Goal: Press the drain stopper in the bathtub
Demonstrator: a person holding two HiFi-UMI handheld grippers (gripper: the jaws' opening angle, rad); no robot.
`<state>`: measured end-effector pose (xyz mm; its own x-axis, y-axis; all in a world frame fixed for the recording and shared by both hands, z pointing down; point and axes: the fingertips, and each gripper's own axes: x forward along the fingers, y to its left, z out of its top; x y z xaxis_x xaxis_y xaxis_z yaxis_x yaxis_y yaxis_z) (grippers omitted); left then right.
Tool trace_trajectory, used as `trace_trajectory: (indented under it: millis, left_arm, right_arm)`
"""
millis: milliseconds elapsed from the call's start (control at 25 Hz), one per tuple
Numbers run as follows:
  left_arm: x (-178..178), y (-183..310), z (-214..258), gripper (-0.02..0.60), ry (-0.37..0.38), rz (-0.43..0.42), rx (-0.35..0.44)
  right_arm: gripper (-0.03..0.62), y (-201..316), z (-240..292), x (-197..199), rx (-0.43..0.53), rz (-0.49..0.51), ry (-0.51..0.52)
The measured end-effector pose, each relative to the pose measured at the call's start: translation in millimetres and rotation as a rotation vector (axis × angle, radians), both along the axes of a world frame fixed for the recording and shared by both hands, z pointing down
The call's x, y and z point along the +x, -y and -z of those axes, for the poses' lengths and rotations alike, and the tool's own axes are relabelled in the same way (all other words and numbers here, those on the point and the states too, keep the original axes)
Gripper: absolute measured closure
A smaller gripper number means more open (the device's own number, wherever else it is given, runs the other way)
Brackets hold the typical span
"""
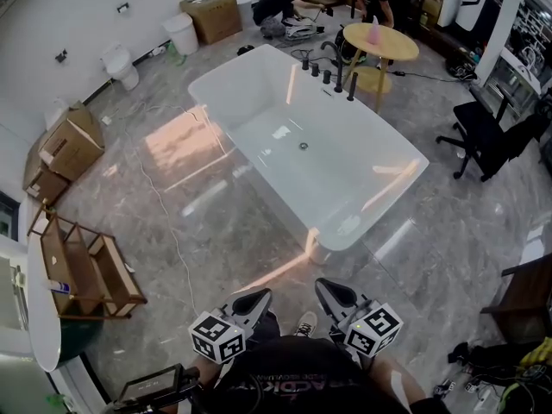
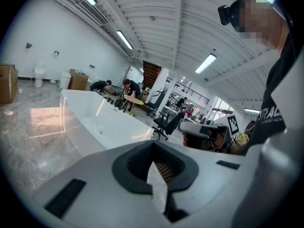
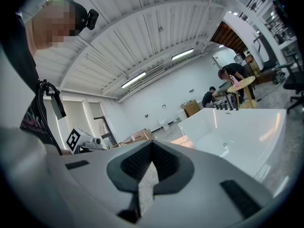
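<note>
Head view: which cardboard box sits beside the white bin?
The cardboard box at the far wall, beyond the bathtub, white bin just left of it. The other boxes sit at the picture's left edge.

Big open workshop/test hall, not a home. Freestanding bathtub [image 1: 362,188] sits mid-floor at 12 o'clock on grey marble-look tiles [image 1: 198,222], unplumbed to any wall. Cardboard boxes [image 1: 213,15] at 11, loose toilet [image 1: 121,65] at 10, wooden shelf unit [image 1: 86,266] at 8, office chair [image 1: 487,136] at 2, round table [image 1: 379,41] at 1. Two people [image 1: 280,5] are working on the floor at 12. Corrugated ceiling [image 2: 156,13] with strip lights [image 2: 124,39].
</note>
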<state>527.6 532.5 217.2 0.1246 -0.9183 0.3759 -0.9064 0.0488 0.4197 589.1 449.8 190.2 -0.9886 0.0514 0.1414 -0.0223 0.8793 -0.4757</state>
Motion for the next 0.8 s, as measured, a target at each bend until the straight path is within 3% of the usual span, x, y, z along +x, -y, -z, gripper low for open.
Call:
trace_trajectory:
  millis: [360, 560, 800]
  left_arm:
    - [-33.0, 5.9, -2.0, 0.578, -0.016, 0.003, 0.014]
    - [-82.9, 8.0, -2.4, 0.578, -0.036, -0.029, 0.025]
    - [-169.7, 2.5, 2.6, 0.578, -0.039, -0.070, 0.023]
  right_arm:
    - [0.580, 5.4, 0.9, -30.5, -0.003, -0.013, -0.008]
    - [0.580, 8.1, -1.4, -78.3, -0.004, -0.043, -0.026]
    - [0.580, 3.3, 6.9, -163.9, -0.007, -0.081, -0.026]
